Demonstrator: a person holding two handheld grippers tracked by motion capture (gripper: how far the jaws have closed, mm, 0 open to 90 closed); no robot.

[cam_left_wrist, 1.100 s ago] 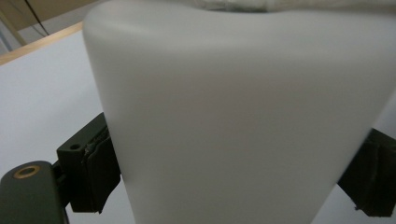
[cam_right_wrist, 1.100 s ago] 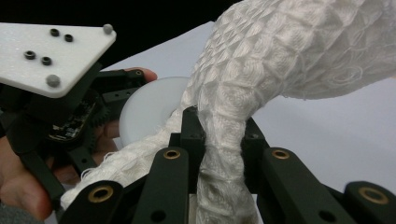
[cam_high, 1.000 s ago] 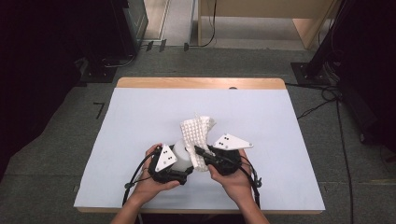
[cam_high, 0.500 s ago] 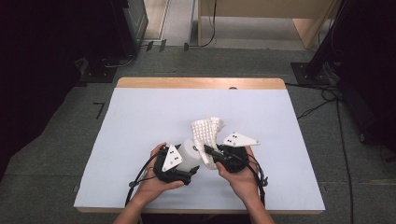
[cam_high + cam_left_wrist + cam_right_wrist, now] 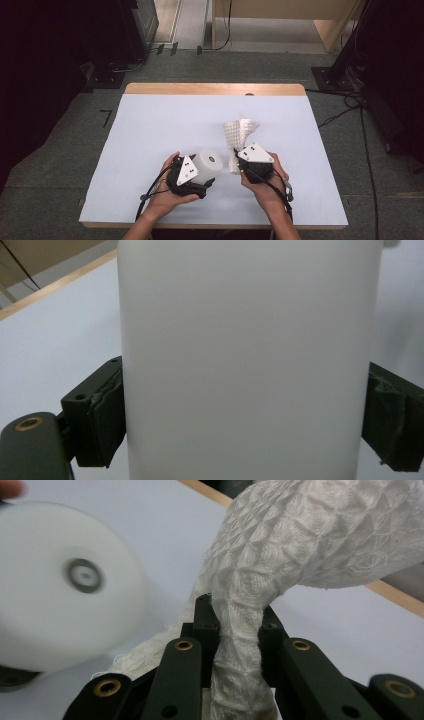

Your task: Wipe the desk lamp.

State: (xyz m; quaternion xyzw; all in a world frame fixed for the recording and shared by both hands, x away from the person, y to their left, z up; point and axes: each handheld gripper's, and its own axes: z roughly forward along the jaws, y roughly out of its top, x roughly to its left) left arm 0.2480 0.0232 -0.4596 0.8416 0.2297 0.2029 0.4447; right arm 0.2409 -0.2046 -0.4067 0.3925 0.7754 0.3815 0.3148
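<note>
A white plastic cylinder (image 5: 205,164) (image 5: 245,360) is clamped across its width between the pads of my left gripper (image 5: 196,176) (image 5: 245,425), just above the white table cover. Its round end with a small metal centre (image 5: 82,575) faces my right gripper. My right gripper (image 5: 242,161) (image 5: 237,630) is shut on a bunched white waffle-weave cloth (image 5: 240,132) (image 5: 310,545), which rises from the jaws and spreads out above and behind them. The two grippers sit side by side near the table's front edge, a hand's width apart.
The white-covered table (image 5: 150,130) has a bare wooden strip (image 5: 215,89) along its far edge. Black cables (image 5: 150,192) trail from both grippers toward the front. Dark equipment and cables stand on the floor around the table.
The two grippers have drawn apart: the left one now holds the cylinder out in plain sight, and the right one has carried the cloth to the right, away from the cylinder.
</note>
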